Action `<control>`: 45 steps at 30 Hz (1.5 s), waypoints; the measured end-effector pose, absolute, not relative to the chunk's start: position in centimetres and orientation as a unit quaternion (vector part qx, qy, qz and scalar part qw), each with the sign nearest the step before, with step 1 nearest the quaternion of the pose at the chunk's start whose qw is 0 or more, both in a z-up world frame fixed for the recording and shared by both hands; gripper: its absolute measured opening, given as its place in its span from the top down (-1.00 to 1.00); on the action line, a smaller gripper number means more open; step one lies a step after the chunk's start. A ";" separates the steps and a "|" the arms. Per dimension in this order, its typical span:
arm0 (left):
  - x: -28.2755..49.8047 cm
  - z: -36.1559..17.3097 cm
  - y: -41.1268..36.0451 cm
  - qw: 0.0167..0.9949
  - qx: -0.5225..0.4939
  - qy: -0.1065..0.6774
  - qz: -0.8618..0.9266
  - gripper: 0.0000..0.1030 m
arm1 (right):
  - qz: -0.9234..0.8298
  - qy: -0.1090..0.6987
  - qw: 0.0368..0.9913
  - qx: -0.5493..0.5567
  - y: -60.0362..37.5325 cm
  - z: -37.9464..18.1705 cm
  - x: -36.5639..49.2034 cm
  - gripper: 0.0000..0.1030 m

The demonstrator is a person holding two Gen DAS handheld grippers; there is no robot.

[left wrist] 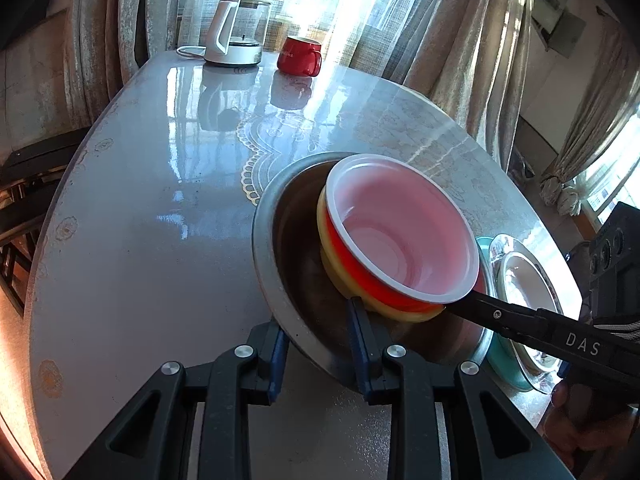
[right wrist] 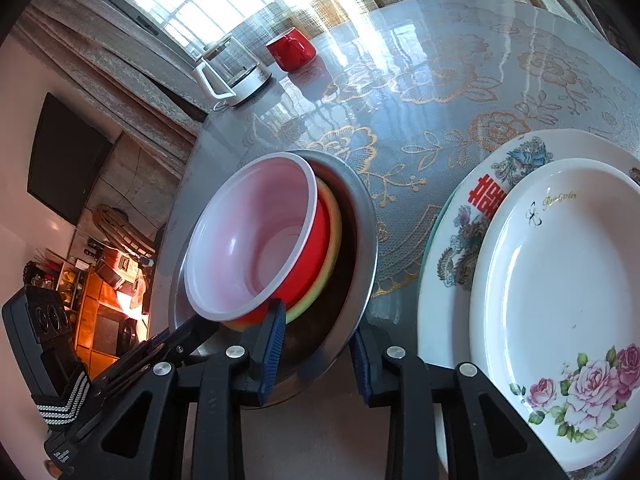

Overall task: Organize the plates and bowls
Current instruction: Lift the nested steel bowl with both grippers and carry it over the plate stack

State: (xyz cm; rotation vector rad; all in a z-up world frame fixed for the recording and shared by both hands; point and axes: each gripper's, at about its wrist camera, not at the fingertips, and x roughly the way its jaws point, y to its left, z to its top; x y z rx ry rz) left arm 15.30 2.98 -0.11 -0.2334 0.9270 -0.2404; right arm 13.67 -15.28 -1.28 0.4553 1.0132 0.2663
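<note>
Looking well advanced, judging by how things lie; bowls already nested at lower centre of both views: red bowl [left wrist: 400, 236] with a white inside sitting in a yellow bowl [left wrist: 340, 276], both tipped inside the wide metal bowl [left wrist: 276, 264]; nothing else showing in the red bowl, its inside bare; nothing loose visible in the metal bowl besides the two bowls.

Plates stacked at the right side of the right wrist view: white plate [right wrist: 560, 300] with pink roses lying on top of a larger plate [right wrist: 460, 240] with red characters and dragons, a greenish rim [right wrist: 426, 248] peeping from beneath; holding no food as far as can be seen.

Left gripper [left wrist: 320, 336] pinching the near rim of the metal bowl, one blue pad outside, one inside; right gripper [right wrist: 318, 356] pinching the same bowl's rim from the other side, jaws narrow on the thin metal; both bowls inside leaning toward one wall, so probably lifting or shifting the whole nest.

Remaining, as a guess: setting the bowl stack down beside or near the plate stack on the table [left wrist: 160, 200]; red mug [left wrist: 300, 56] and glass kettle [left wrist: 236, 32] standing far off at the upper part of the frame, well apart.
</note>
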 end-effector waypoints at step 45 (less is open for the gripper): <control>10.3 6.2 -2.3 0.935 -0.062 0.327 -0.126 0.43 | 0.112 0.386 0.887 0.229 -19.5 4.2 8.0 0.66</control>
